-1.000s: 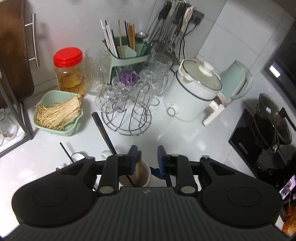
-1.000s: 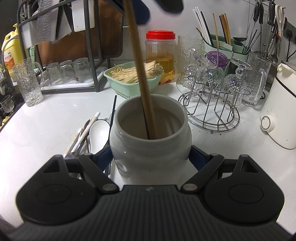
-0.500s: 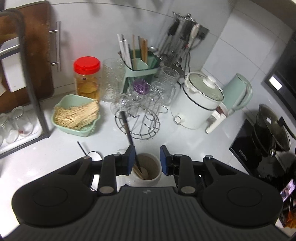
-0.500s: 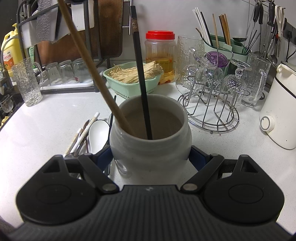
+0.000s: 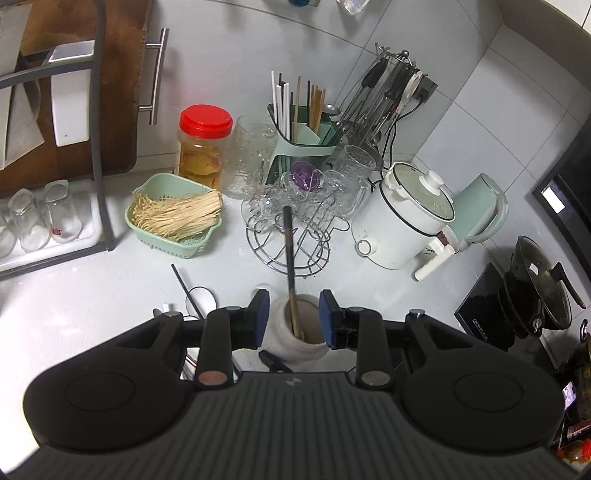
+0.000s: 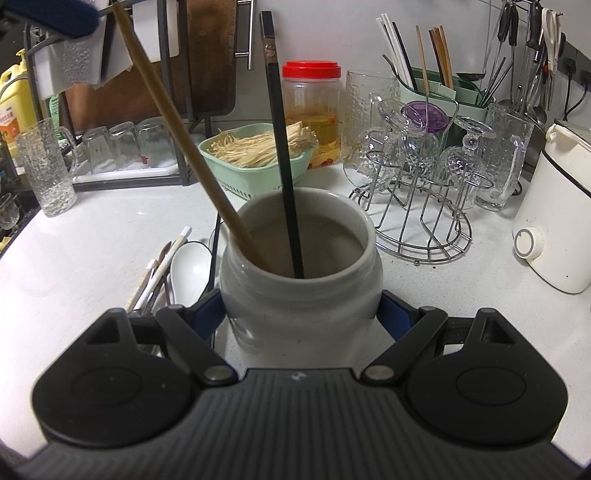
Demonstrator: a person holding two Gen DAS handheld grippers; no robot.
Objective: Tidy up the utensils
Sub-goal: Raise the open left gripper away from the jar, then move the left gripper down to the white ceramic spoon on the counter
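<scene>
A white ceramic jar [image 6: 301, 295] stands on the counter, and my right gripper [image 6: 301, 314] is shut on its sides. A wooden chopstick [image 6: 177, 136] leans on the jar's left rim and a black chopstick [image 6: 280, 147] stands near its middle. My left gripper [image 5: 294, 314] hovers above the jar [image 5: 295, 347], open with nothing between its pads; one blue pad [image 6: 55, 18] shows at the top left of the right wrist view. A white spoon [image 6: 190, 264] and several loose chopsticks [image 6: 159, 269] lie left of the jar.
Behind the jar are a wire rack of glasses [image 6: 417, 184], a green basket of noodles [image 6: 258, 155], a red-lidded jar [image 6: 312, 110] and a green utensil holder [image 5: 303, 144]. A white cooker [image 5: 402, 221] stands to the right and a dish rack [image 5: 55, 221] to the left.
My left gripper let go of the wooden chopstick and drew up and back from the jar. The stick tipped onto the jar's left rim. My right gripper kept still on the jar.
</scene>
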